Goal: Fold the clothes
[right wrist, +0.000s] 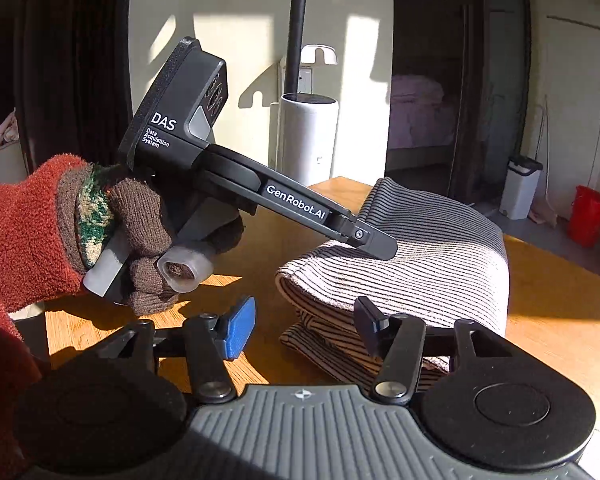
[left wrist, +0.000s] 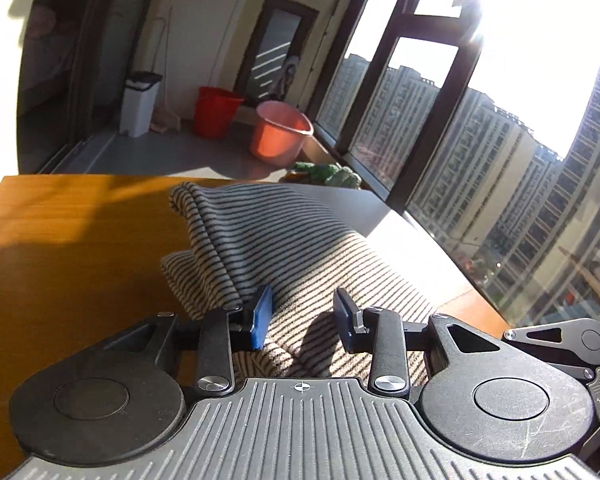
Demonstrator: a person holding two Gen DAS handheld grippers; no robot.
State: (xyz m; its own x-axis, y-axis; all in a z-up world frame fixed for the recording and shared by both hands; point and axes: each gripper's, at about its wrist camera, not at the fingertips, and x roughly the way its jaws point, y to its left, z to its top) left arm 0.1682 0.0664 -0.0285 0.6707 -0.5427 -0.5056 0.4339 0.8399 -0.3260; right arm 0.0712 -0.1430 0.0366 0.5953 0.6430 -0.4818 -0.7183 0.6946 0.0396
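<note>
My left gripper (left wrist: 302, 318) hovers over the folded shirt (left wrist: 284, 240), jaws wide; right gripper (right wrist: 304, 326) too, holding nothing

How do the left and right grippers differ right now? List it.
The left gripper hangs above the striped garment; the right gripper straddles its folded edge, one finger over the wooden table. The left gripper's gap looks narrower than the right gripper's. Both are open, holding nothing.

The left gripper (left wrist: 302, 320) is holding its fingers (left wrist: 262, 316) parted, with nothing between them. The right gripper (right wrist: 304, 326) is likewise keeping its fingers (right wrist: 239, 326) spread wide. A gloved left hand (right wrist: 140, 232) is clutching the left gripper's handle.
</note>
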